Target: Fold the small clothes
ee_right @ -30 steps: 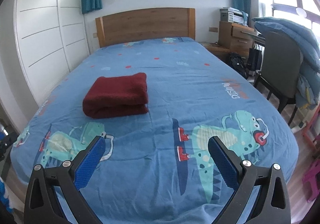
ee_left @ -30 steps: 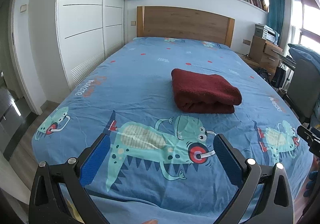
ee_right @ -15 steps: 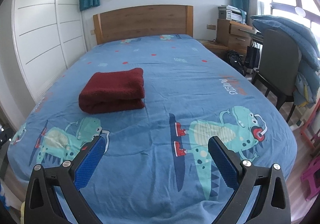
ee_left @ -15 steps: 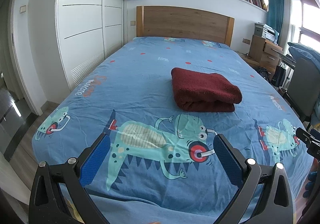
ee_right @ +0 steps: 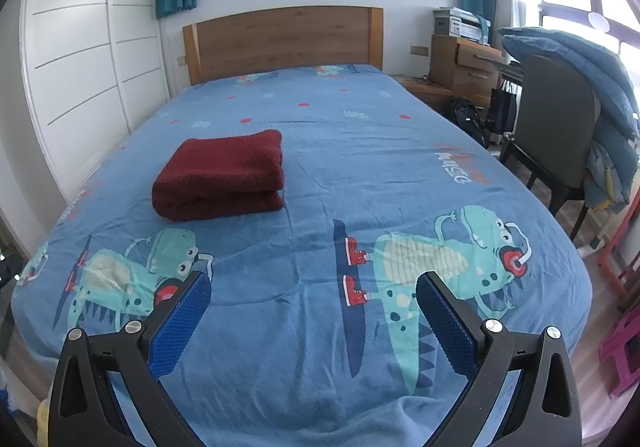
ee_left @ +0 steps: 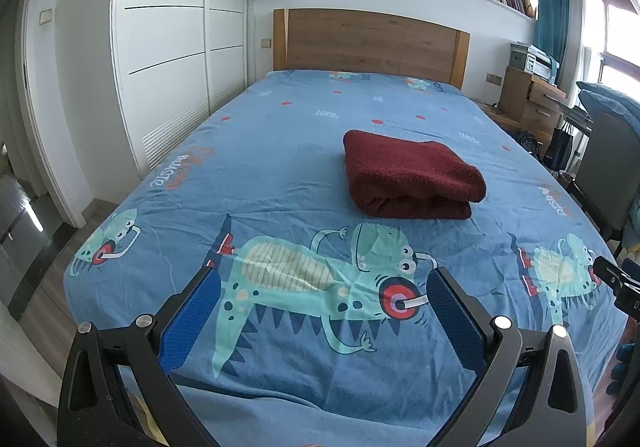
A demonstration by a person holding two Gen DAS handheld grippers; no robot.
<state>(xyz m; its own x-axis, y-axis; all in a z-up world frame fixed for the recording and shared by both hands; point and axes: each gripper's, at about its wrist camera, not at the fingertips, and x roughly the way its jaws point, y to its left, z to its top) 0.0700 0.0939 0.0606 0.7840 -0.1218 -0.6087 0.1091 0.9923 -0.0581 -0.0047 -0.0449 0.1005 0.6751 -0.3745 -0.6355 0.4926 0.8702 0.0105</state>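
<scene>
Left wrist view: left gripper (ee_left: 320,289) hangs over the foot end of the bed (ee_left: 280,151), fingers spread wide, nothing between the blue pads (ee_left: 191,321); one dark red folded garment (ee_left: 408,175) lies mid-bed, between foot edge and wooden headboard (ee_left: 370,41), well apart from the gripper; fold edge faces the foot end, layers stacked fairly square; a bit of the other gripper's black frame pokes in at the right edge; count here: one garment, one headboard, two teal curtains, one long row of books above the headboard.

Right wrist view: right gripper (ee_right: 314,297) also at the bed's foot end, jaws apart, empty; same red garment (ee_right: 222,175) sits headboard-ward and to its left, not touched; chair (ee_right: 556,127) with blue bedding draped over it stands beside the bed on the right; wooden drawer unit (ee_right: 466,65) next to the headboard; count: one chair, one drawer unit, one garment; no second piece of clothing seen on the bed.

Judgement: fold looks finished, or close; step in hand seems to be backing off or checking. To do it well: keep both grippers spread and clear of the bundle so the stack isn't dragged; if tidying, press flat on top rather than pinching an edge, which could peel the upper layer; thick fuzzy fabric likely springs open if nudged from the fold side.
</scene>
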